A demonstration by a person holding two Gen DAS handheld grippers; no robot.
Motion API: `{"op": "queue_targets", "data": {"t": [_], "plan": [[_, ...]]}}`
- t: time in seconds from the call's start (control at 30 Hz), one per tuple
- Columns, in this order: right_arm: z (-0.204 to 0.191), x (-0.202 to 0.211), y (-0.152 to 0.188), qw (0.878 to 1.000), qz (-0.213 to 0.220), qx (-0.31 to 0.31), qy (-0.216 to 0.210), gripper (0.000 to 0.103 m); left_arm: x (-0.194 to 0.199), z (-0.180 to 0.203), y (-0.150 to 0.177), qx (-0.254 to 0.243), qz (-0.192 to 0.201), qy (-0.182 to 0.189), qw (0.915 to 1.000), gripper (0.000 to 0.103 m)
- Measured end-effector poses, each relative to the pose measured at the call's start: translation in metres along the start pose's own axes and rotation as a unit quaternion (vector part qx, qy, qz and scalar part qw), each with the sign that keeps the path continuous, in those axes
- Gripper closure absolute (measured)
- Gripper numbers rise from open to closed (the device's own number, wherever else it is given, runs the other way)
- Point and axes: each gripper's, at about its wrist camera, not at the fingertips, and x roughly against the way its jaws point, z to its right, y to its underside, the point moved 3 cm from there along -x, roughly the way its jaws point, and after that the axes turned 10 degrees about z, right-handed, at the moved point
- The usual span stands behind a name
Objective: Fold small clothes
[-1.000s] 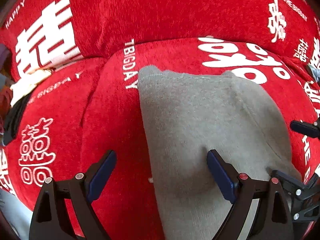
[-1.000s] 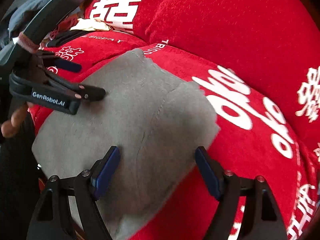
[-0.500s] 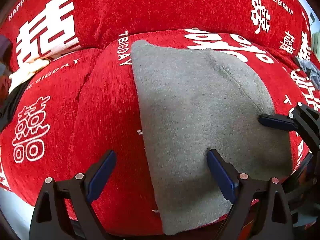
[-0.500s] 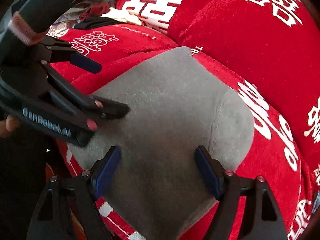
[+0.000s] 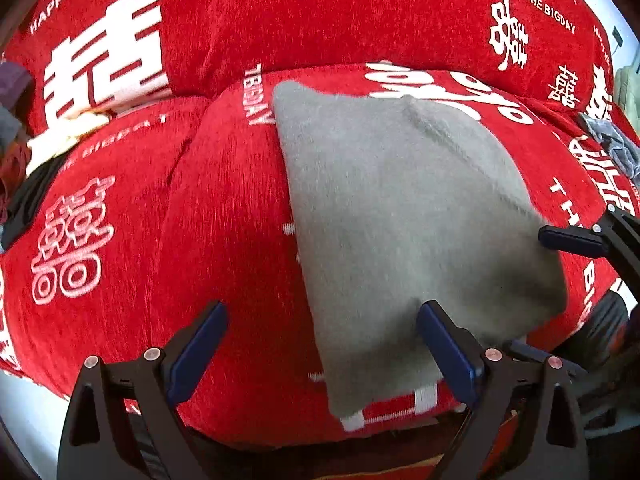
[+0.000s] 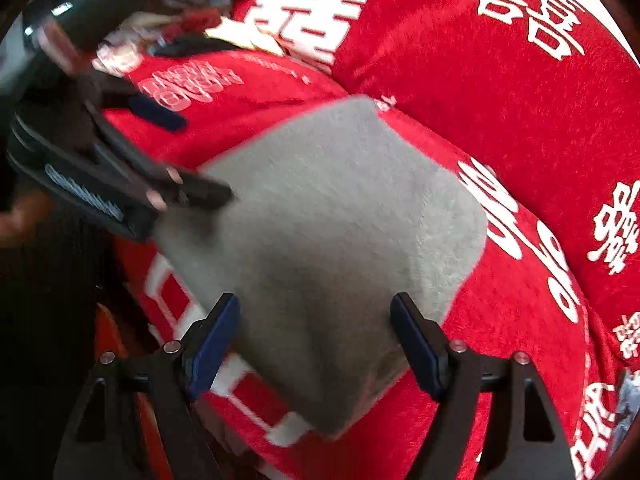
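Observation:
A grey folded garment [image 5: 400,220] lies flat on the red sofa seat [image 5: 224,216], reaching to the front edge. My left gripper [image 5: 322,344] hovers open over the garment's near left part, with the cloth's left edge running between its fingers. My right gripper [image 6: 316,340] stands open over the near right part of the garment [image 6: 340,220], not pinching the cloth. In the left wrist view one of the right gripper's fingertips [image 5: 568,237] shows at the garment's right edge. The left gripper [image 6: 192,156] appears blurred at the left of the right wrist view.
The red backrest cushion [image 5: 320,20] with white lettering rises behind the seat. A heap of cream and dark clothes [image 5: 60,140] lies at the far left, and a blue-grey cloth [image 5: 612,148] at the far right. The seat's front edge [image 5: 380,416] drops away just below the grippers.
Both grippers have drawn back toward the seat's front edge, so more of the grey garment and the edge below it show. The garment stays flat; both grippers stay open.

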Motion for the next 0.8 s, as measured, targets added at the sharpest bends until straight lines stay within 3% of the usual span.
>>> {"op": "queue_targets", "data": {"t": [0.13,0.33,0.43,0.6,0.8], "plan": [[-0.002,-0.017,0.015,1.000,-0.028,-0.006,0.003,0.022,-0.022,-0.012,0.016,0.024,-0.035,-0.001,0.9991,0.006],[0.017,-0.007,0.032,0.997,-0.026,-0.067,-0.017,0.023,-0.019,-0.014,0.024,0.033,-0.038,0.007,0.9987,0.006],[0.028,0.008,0.019,0.995,-0.002,-0.095,-0.037,0.022,-0.004,-0.014,0.009,0.042,-0.013,0.032,0.9985,0.006],[0.059,-0.006,-0.017,0.995,0.022,-0.096,-0.014,0.022,-0.016,-0.021,-0.045,0.062,0.005,0.004,0.9981,0.006],[0.084,-0.069,-0.027,0.991,-0.041,-0.127,-0.010,0.022,-0.065,-0.015,-0.076,0.065,-0.043,-0.035,0.9963,0.006]]}}
